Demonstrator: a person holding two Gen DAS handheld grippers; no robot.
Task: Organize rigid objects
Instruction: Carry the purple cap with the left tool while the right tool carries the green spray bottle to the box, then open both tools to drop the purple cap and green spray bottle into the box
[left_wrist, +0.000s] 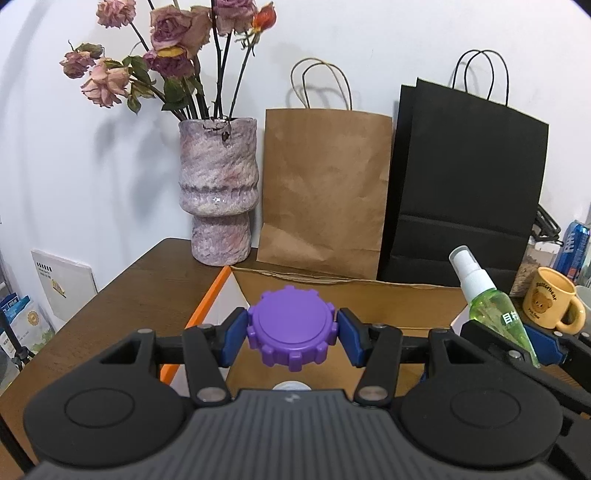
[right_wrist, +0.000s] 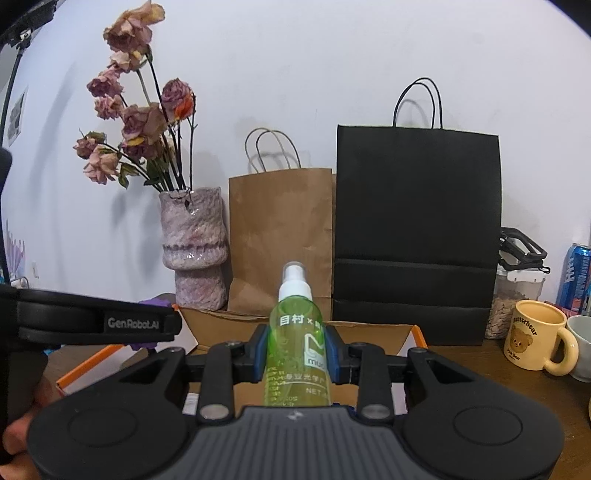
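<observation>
Jaws of left gripper (left_wrist: 291, 332) clamp purple cap (left_wrist: 291, 328).

Both wrist views are evenly and fairly brightly lit from above and in front, so the dried roses (left_wrist: 162, 48) and the paper bags' handles throw soft grey shadows onto the white wall (left_wrist: 369, 44) behind them. Fisheye distortion bows that wall and the table edge (left_wrist: 110, 284), with dark vignetting in the upper corners. Focus is slightly soft throughout, with small glints on the glazed vase (right_wrist: 194, 243).
</observation>
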